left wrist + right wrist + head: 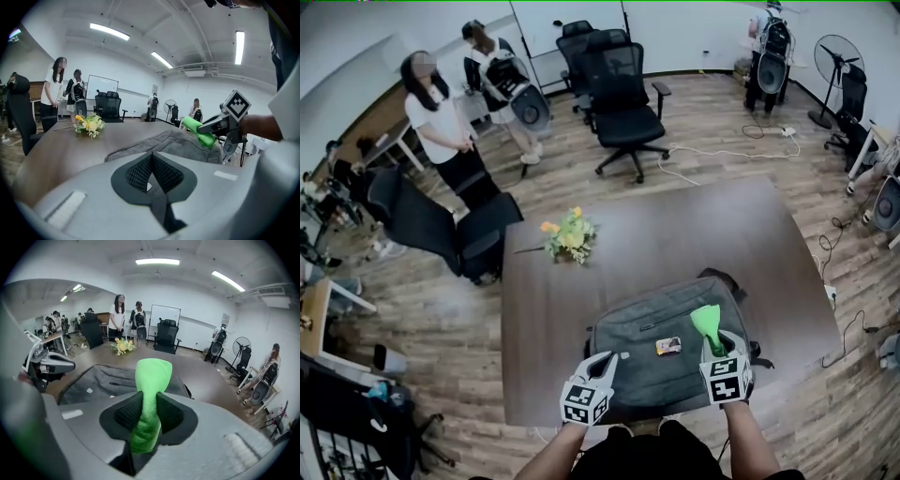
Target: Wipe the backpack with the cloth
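A grey fabric backpack (642,352) lies flat at the near edge of a dark brown worktop (675,234). Over it, the right gripper (719,349) has its jaws clamped on a bright green cloth (707,323). The left gripper (605,360) is beside it, jaws pressed together on nothing.

I log: cloth (151,376), bright green. Backpack (647,352), plain charcoal grey, with a small orange-and-black tag (668,346). Bench (675,234), dark brown. Flowers (569,236), yellow and orange, green leaves. Left tongs (151,168) and right tongs (149,411), pale grey with black textured pads (127,411); their cubes (727,380) carry black-and-white square markers.
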`<state>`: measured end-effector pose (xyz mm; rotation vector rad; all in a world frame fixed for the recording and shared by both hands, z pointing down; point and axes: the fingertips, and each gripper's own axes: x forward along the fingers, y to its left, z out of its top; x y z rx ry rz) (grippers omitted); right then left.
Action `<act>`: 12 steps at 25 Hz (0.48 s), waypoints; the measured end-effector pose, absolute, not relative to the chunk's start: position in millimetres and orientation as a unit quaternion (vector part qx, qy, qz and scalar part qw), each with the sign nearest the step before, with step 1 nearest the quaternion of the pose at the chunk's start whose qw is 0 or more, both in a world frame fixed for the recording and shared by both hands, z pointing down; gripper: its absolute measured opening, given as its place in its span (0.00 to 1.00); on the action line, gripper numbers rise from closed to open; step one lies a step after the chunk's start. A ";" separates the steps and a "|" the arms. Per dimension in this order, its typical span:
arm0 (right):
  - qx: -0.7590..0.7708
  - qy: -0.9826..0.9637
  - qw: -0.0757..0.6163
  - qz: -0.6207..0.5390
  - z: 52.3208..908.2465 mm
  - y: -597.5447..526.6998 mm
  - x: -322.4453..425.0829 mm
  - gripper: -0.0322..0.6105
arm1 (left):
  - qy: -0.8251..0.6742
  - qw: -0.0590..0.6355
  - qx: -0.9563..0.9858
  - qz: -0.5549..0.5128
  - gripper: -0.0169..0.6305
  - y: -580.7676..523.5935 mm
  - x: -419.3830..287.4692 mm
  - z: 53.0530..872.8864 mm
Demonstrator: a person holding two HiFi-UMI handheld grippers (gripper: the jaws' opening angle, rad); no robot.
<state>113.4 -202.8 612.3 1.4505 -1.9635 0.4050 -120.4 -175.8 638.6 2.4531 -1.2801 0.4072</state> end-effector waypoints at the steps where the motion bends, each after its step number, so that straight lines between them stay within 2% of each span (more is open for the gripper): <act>1: 0.555 -0.756 0.311 0.153 605.5 -204.8 107.1 0.19 | -0.453 0.170 0.864 0.141 0.05 -176.7 -122.8 635.8; 12: 0.531 -0.835 0.135 0.048 502.3 -222.3 50.4 0.19 | -0.490 0.137 0.855 0.100 0.05 -200.5 -150.1 591.3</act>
